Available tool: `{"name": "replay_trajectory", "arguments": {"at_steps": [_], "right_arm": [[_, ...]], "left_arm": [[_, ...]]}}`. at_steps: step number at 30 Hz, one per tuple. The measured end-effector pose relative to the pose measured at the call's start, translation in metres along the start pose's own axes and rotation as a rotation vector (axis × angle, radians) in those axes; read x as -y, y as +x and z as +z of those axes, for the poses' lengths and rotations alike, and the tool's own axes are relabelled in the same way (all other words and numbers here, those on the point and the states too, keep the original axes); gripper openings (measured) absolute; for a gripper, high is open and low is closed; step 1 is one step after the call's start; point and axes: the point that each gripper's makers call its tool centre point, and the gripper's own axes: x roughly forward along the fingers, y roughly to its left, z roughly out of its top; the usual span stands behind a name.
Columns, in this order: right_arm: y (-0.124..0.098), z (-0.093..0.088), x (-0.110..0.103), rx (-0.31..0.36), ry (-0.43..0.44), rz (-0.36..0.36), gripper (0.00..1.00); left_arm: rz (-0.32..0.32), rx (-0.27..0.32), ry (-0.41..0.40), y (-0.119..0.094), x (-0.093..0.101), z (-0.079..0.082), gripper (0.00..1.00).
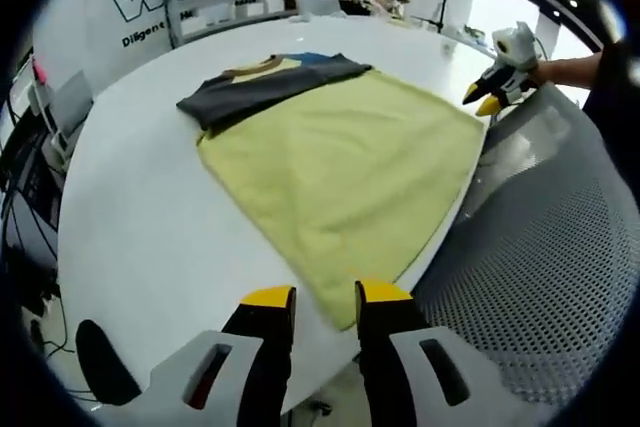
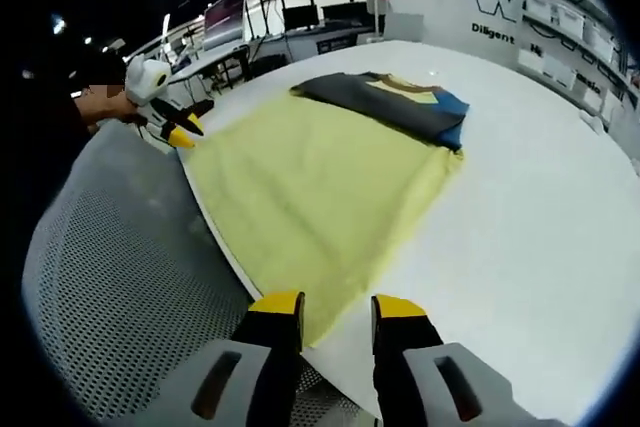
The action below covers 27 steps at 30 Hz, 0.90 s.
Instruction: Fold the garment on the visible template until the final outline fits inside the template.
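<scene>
Yellow cotton is spreading ahead of both pairs of jaws: the pale yellow T-shirt with dark grey sleeves and a blue-and-tan collar [image 1: 335,162] is lying flat on the round white bench [image 1: 140,217], its hem hanging slightly over the near edge. No template outline is readable under the cloth.

The left gripper [image 1: 325,299] is hovering with its yellow-tipped jaws parted and empty, one hem corner sitting just beyond and between them. In the right gripper view, the right gripper [image 2: 338,305] is likewise holding nothing, jaws apart, with the other hem corner just ahead of them. Each gripper is also appearing far off to the side in the other's view, near the bench edge.

Judging from this, folding is only beginning: the shirt is still fully spread. The next move is probably calling for both jaws closing on the two hem corners, then carrying them together toward the collar without dragging the sleeves.

Behind the bench, a white wall is showing a large "W" logo and "Diligent" [image 2: 492,29], the rest being cut off.
</scene>
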Motion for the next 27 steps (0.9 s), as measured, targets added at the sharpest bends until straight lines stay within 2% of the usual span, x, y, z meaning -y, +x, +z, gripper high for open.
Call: {"name": "replay_trajectory", "arguments": {"at_steps": [5, 9, 27], "right_arm": [[-0.001, -0.006, -0.002, -0.025, 0.015, 0.014, 0.2], [0.001, -0.011, -0.004, -0.038, 0.026, 0.027, 0.19], [0.009, -0.015, -0.012, -0.073, 0.008, 0.065, 0.16]], "left_arm": [[-0.009, -0.013, -0.024, -0.001, 0.005, -0.005, 0.25], [-0.008, -0.003, -0.055, -0.001, 0.005, -0.005, 0.2], [-0.004, -0.044, -0.052, 0.008, 0.007, -0.007, 0.2]]}}
